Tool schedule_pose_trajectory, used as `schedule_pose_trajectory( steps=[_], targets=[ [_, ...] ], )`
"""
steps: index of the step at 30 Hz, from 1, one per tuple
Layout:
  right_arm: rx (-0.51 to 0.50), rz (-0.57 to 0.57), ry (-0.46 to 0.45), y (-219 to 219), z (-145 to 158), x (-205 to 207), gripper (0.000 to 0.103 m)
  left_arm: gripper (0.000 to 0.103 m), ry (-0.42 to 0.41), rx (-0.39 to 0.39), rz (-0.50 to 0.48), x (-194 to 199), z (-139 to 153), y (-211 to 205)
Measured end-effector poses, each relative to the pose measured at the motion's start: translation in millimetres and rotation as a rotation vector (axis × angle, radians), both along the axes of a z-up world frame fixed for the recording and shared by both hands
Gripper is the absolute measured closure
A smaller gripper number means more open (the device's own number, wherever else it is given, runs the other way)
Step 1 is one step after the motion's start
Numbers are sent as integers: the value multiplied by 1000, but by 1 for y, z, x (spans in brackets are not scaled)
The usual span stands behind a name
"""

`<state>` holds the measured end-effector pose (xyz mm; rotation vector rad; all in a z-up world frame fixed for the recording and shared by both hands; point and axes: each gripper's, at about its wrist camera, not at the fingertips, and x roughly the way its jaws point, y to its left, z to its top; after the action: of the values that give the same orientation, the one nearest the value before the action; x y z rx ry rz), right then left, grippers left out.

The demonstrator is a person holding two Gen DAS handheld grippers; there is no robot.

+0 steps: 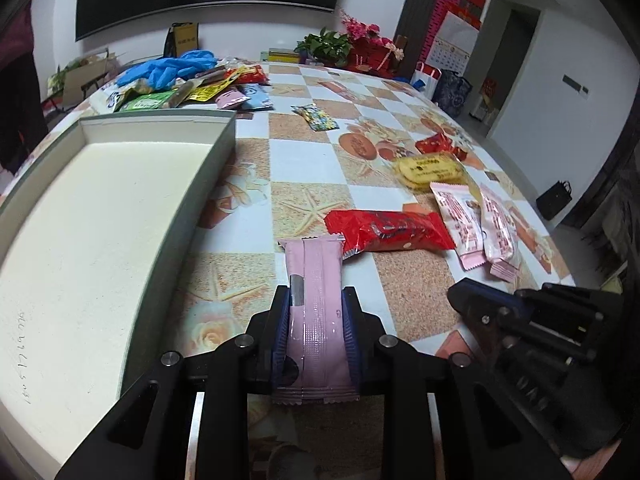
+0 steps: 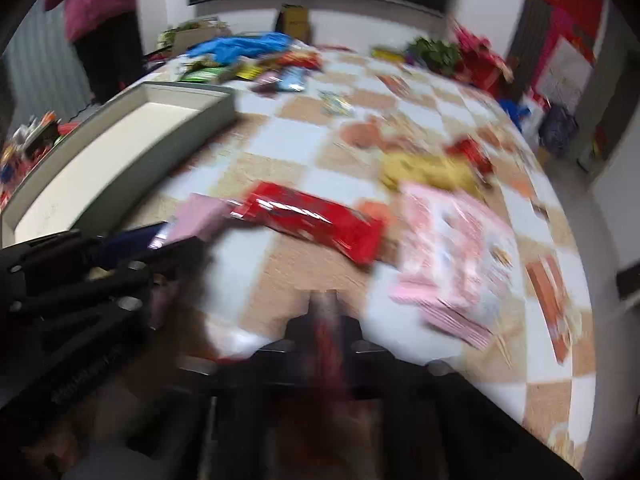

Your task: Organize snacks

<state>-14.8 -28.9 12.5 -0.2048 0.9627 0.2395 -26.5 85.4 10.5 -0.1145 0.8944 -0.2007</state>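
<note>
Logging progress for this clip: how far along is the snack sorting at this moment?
Barely started. Done: nothing shows inside the white box. In hand: the left gripper is shut on a pink wrapper, low over the table; the right gripper looks closed on something reddish, too blurred to name. Left: the red packet, pink bags, yellow pack and the far pile.

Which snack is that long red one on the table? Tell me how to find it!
Start at the big white box on the left of the checkered tablecloth, then look right past the plain pink packet that the left hand-held gripper holds. The long red packet lies flat just beyond it. It is shiny and bright red, while its right-hand neighbours are pale pink-and-white packets.
</note>
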Motion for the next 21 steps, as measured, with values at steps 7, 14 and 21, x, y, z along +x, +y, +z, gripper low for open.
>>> schedule_pose_trajectory(
  steps=[7, 14, 21],
  targets=[
    [243, -91, 64, -62, 21, 5, 32, 75, 1, -1, 10, 0, 0, 0],
    [114, 76, -112, -39, 48, -35, 2, 74, -7, 131, 18, 21, 0, -18],
    [76, -10, -143, -86, 44, -29, 2, 36, 1, 186, 44, 42, -4, -14]
  ],
)
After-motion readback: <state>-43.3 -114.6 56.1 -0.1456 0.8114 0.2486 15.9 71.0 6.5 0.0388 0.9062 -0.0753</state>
